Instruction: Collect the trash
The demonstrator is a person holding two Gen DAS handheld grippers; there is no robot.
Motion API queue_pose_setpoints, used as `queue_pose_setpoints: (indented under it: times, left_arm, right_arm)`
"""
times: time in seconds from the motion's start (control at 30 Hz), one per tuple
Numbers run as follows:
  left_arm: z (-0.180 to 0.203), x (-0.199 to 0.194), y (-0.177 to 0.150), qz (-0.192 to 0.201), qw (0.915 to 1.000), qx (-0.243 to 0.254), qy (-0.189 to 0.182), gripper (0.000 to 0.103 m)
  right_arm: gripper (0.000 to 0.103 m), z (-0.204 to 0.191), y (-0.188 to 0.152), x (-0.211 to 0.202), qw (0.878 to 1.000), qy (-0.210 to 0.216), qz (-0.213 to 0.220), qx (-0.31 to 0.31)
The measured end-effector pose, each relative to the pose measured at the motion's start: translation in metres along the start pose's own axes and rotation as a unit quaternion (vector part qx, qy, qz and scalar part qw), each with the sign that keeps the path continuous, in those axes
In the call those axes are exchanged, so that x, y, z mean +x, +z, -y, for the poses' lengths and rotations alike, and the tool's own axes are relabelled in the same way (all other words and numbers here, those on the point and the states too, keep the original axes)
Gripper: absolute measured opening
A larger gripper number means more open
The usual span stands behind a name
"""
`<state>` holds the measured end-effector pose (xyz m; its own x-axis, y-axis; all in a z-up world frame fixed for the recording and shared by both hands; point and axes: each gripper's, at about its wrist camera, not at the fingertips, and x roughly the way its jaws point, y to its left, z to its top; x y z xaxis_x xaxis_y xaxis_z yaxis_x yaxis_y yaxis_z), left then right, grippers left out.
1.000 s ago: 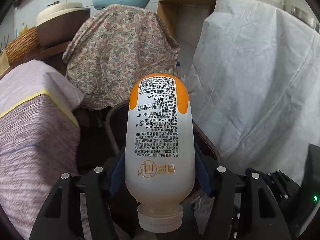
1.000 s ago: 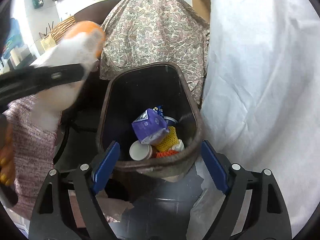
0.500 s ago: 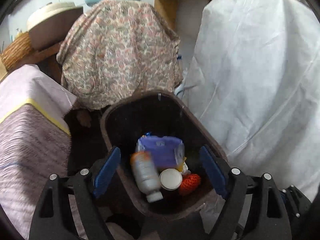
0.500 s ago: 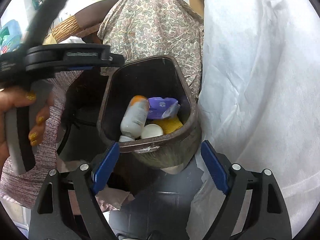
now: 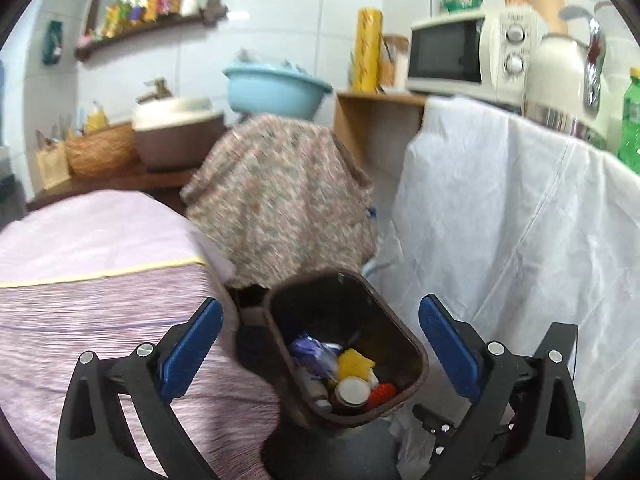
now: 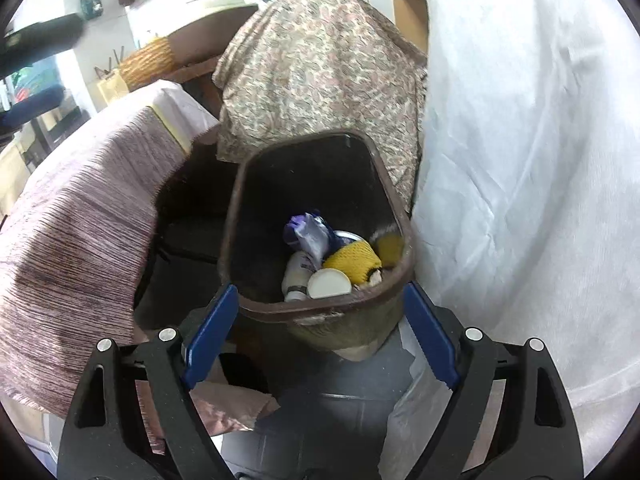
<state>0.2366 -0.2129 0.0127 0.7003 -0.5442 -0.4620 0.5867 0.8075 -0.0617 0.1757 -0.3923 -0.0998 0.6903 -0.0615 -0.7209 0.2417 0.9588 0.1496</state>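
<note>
— Looking down from the left gripper [image 5: 320, 340], what sits between its blue pads?
— Nothing but air. Its jaws have just been opening and stand spread wide, and the brown bin [image 5: 404, 336] lies below and beyond them, on the floor.
— And the trash?
— All inside the bin, piled at the near end. A white bottle [image 6: 297, 270] lies there on its side, touching a crumpled purple packet [image 6: 306, 232]. Just beside them are a yellow net ball [image 6: 354, 260] and a round white lid [image 6: 330, 283]. From the left view a red knitted piece [image 5: 382, 396] also shows against the near wall.
— What about the right gripper [image 6: 320, 336]?
— Spread too, with nothing pinched. Its pads stand on either side of the bin's near rim in the picture, apart from it.
— What surrounds the bin?
— A white sheet [image 5: 520, 240] hangs to the right of it, a flowered cloth [image 5: 280, 196] covers something behind it, and a striped pink cloth [image 5: 80, 320] drapes over the bench on the left. Farther back a blue basin [image 5: 276, 88] rests on top of the flowered heap, and a microwave [image 5: 468, 56] stands on a wooden shelf [image 5: 380, 100].
— Is the left gripper visible from the right one?
— Only as a dark blurred shape at the upper left edge; its jaws cannot be made out there.
</note>
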Motion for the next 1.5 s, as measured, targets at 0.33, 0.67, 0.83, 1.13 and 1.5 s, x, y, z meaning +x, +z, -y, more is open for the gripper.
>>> queue_pose_setpoints:
  times: [0.33,0.67,0.83,1.13,1.5]
  left_arm:
    - [-0.031,-0.094,-0.027,0.067,0.9933,-0.025,0.091,0.097]
    - [-0.051,-0.177,-0.074,0.096,0.9753,-0.05,0.193,0.098]
    - [-0.047,-0.214,-0.104,0.119,0.9625,-0.067,0.234,0.098]
    - [-0.035,-0.247,-0.133,0.143,0.9432,-0.096,0.284,0.098]
    - [-0.036,-0.258,-0.141,0.153,0.9402,-0.102,0.286,0.098]
  right_arm:
    - [0.096,-0.049,0.016,-0.036,0.997,0.043,0.049,-0.05]
    - [0.097,-0.118,0.009,-0.121,0.974,0.115,0.143,-0.131]
    - [0.097,-0.137,-0.016,-0.163,0.961,0.144,0.177,-0.157]
    - [0.097,-0.156,-0.048,-0.208,0.942,0.171,0.218,-0.189]
    - [0.097,-0.174,-0.059,-0.221,0.932,0.192,0.224,-0.21]
